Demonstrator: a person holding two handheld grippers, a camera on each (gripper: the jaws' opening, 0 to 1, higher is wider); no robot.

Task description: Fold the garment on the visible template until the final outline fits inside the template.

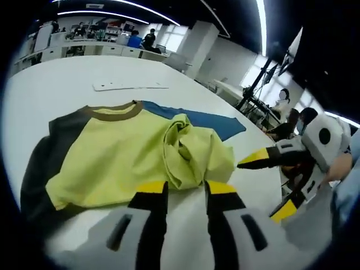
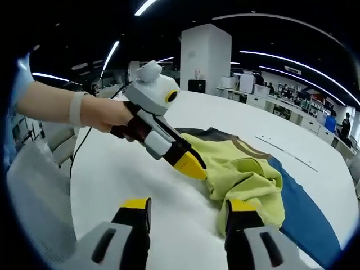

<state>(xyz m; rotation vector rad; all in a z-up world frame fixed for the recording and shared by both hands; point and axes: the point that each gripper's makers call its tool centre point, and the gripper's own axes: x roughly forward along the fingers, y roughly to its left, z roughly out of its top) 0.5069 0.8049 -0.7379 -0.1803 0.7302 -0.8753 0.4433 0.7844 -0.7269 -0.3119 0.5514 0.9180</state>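
Yellow cotton of the garment lies bunched at centre frame on the white surface, over a blue template. The left gripper and right gripper have jaws apart, holding nothing. The loose bunch may unfold or slide off; the template's full outline is hidden under cloth.
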